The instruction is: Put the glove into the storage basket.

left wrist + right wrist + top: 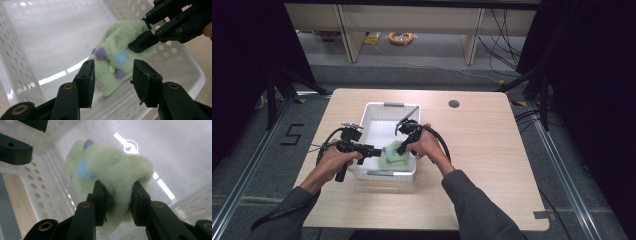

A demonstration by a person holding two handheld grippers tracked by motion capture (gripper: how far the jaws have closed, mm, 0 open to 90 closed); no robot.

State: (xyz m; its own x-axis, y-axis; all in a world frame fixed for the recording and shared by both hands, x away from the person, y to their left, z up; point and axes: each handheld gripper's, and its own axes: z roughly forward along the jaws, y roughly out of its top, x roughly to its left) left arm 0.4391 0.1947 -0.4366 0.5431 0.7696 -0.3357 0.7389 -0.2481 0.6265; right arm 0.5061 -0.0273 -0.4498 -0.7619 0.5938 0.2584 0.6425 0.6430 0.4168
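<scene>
Right gripper [117,195] pinches the green fleece cloth [117,52] over the near right corner of the white basket [377,112], left gripper [113,77] gapes off it, so lower before easing those pads apart.

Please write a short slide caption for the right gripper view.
Right gripper pinching a fluffy green cloth over the white perforated basket.
</scene>
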